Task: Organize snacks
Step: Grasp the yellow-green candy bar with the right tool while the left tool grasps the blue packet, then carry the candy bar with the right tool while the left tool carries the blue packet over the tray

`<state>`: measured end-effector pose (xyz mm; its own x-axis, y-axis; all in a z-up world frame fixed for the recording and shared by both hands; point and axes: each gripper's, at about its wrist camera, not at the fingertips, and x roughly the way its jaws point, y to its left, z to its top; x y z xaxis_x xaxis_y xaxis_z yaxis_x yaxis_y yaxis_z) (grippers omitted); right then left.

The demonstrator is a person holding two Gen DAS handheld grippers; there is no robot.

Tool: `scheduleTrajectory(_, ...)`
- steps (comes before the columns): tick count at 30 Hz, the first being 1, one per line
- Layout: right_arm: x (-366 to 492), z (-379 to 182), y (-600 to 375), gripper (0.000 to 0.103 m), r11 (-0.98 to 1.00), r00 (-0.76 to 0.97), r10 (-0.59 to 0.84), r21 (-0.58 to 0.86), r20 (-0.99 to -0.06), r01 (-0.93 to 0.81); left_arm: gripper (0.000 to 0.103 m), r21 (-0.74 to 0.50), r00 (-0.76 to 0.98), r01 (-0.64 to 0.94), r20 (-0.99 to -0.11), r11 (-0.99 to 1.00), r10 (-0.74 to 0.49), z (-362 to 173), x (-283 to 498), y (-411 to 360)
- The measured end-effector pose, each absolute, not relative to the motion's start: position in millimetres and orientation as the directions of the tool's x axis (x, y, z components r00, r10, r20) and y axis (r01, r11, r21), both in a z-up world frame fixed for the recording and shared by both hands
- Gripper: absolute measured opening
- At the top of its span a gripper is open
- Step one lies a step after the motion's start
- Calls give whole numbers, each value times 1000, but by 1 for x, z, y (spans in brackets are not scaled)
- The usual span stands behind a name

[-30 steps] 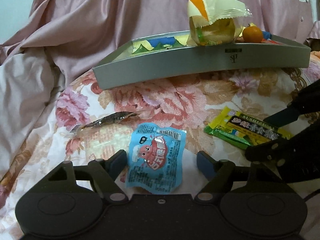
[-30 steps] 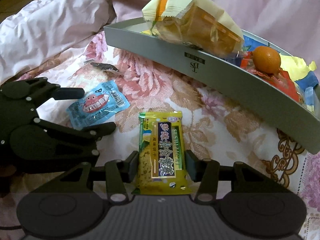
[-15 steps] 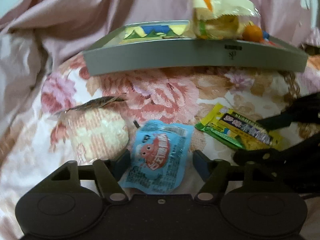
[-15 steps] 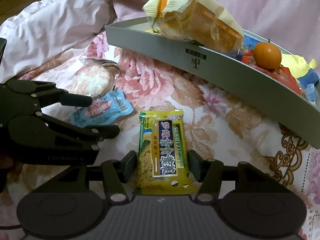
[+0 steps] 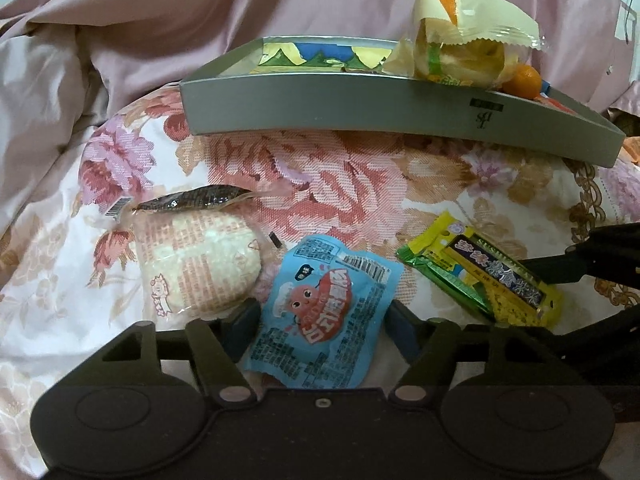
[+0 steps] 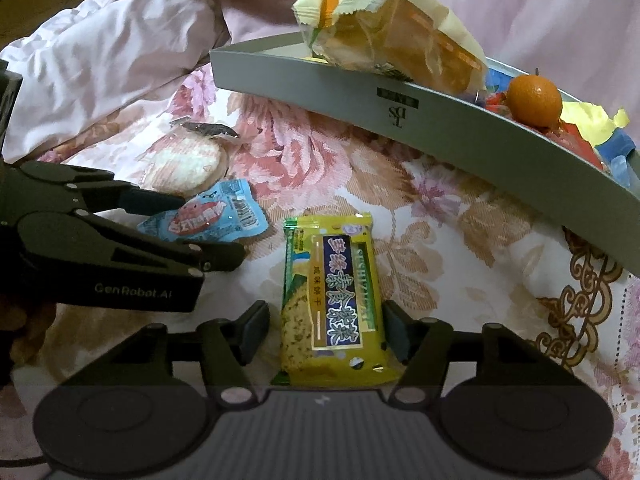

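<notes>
I straddle two snacks on the floral quilt, jaws apart: left gripper (image 5: 322, 314) around the blue pouch (image 5: 320, 312), right gripper (image 6: 326, 330) around the yellow pack (image 6: 330, 304), both lined up toward the tray (image 5: 360, 114).

It looked like a bedroom at home, because the snacks lay on a bed with a flowery cover (image 5: 320, 176) and a crumpled pink blanket (image 5: 168, 28).

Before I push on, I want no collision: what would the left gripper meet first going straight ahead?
The blue snack packet already lies between the left gripper and its open fingers; beyond it probably bare floral cloth, then the grey tray wall.
</notes>
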<state>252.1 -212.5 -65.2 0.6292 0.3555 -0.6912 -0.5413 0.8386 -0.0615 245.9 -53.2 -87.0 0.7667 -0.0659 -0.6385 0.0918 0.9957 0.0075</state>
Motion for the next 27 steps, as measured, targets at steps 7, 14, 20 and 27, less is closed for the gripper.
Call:
scheduleTrajectory(7,250,-64,-211,52,849,653,343,-75,-675,-523,62,20,761,69,-648,997,-40,-82,241,-57)
scheduleTrajectory(14,236,-66,-199,52,816,705,319,-196,-633,-544,60,34,765,6,-644,999,17,-76,230,-55)
scheduleTrajectory(20,221,-64,-188,52,772,757,313,-311,-573,-555,60,35,786,-60,-614,998,69,-65,217,-49)
scheduleTrajectory(27,196,-53,-180,52,717,820,372,-426,-435,-551,60,20,845,-116,-524,993,109,-35,205,-48)
